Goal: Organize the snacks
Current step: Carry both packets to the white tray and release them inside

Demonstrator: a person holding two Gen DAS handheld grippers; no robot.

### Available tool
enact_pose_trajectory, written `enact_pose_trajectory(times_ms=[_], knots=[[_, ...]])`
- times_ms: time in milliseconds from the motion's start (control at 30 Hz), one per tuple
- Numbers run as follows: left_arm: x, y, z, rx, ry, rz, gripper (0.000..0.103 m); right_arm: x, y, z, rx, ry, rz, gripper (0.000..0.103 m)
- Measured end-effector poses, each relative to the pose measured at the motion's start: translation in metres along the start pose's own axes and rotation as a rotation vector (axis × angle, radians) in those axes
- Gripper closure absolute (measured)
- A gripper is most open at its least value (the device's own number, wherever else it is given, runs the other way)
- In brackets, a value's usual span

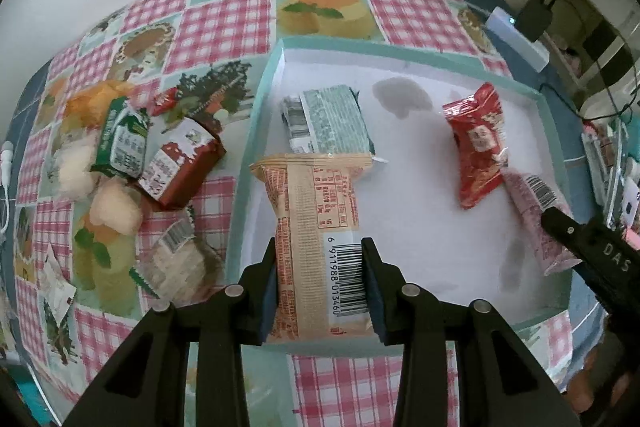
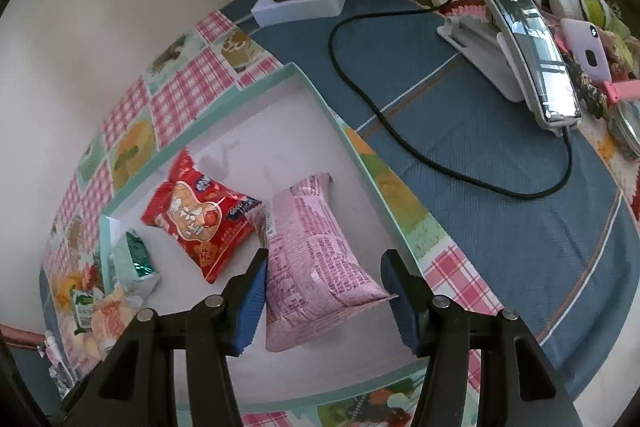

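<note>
Snacks lie partly in a shallow mint-rimmed tray point(image 1: 256, 107) on the table point(image 1: 224, 23), largest item first. Left tool point(image 1: 320, 279), pointing steeply down, is clenched on one orange-beige packet point(image 1: 316, 203) over the tray's near edge. Right tool point(image 2: 324, 291), also pointing steeply down, straddles one pink packet point(image 2: 316, 247); its left pad touches the wrapper, the right pad stands clear. Inside the tray also: one red packet point(image 2: 200, 219) and one green-patterned packet point(image 1: 332, 119). Left of the tray, a loose pile includes one brown packet point(image 1: 176, 163) and one green packet point(image 1: 120, 143).
</note>
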State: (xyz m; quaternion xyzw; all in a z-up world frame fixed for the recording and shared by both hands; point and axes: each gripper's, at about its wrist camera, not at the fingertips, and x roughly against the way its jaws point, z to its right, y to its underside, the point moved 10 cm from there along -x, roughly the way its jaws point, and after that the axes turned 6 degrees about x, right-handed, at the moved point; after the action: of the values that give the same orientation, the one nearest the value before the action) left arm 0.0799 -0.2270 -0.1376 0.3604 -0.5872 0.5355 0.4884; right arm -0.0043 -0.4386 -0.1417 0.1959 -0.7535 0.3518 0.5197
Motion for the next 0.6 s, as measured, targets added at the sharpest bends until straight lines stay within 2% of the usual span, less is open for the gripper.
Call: enact_pose_trajectory(times_ms=[267,600], knots=[[-0.020,0.010,0.001,-0.027,-0.034,-0.042,0.064,-0.009,0.007,0.008,0.000,0.057,-0.037,0.044],[-0.028,0.016,0.002,-0.040,-0.048,-0.064,0.063,-0.013,0.006,0.006,0.012,0.073,-0.042,0.044]])
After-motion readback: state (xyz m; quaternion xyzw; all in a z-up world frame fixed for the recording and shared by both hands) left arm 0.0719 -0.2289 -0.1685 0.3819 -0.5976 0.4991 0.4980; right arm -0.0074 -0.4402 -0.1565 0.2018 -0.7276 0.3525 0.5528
